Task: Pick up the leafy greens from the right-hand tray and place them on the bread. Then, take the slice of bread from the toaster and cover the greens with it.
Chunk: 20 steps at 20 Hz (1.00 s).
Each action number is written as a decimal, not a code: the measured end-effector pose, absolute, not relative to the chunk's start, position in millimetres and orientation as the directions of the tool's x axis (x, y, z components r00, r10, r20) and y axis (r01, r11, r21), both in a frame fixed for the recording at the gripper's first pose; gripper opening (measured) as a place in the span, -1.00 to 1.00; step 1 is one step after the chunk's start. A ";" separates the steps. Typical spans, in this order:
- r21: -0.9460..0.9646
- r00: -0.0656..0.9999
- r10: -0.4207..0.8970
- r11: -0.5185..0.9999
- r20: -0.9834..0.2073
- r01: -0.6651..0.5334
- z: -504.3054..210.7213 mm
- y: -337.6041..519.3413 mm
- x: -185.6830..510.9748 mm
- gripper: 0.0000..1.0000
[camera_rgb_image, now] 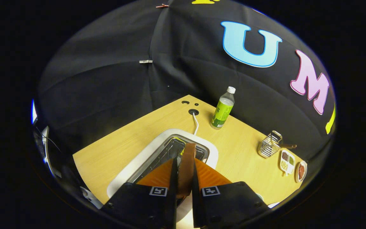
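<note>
Your gripper (pixel 184 159) clamps its 2 fingers on the bread slice (pixel 187 165) standing edge-up over the toaster (pixel 183 143) slot. It looks light and crumbly; keep hold on the flat faces, gently.

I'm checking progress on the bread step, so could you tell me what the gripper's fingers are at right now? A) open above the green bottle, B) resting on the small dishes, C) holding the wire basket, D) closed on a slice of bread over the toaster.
D: the gripper has both fingers pressed on the upright slice of bread, directly above the white toaster; the green bottle stands apart, beyond it.
</note>
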<state>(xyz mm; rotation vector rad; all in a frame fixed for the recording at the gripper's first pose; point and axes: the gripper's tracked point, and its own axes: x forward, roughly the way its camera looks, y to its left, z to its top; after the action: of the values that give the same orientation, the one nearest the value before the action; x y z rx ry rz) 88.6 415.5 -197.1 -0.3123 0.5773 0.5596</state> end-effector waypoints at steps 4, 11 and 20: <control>-0.072 0.668 0.424 0.811 -0.611 -0.580 -192.6 417.5 88.0 -0.66; -0.047 0.684 0.447 0.817 -0.577 -0.574 -165.7 415.0 88.2 -0.72; 0.118 0.731 0.486 0.861 -0.479 -0.495 -88.1 390.5 113.3 -0.72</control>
<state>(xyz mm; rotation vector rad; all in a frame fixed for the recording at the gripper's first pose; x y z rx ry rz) 113.3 390.5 -88.1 -0.0179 0.5217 0.5396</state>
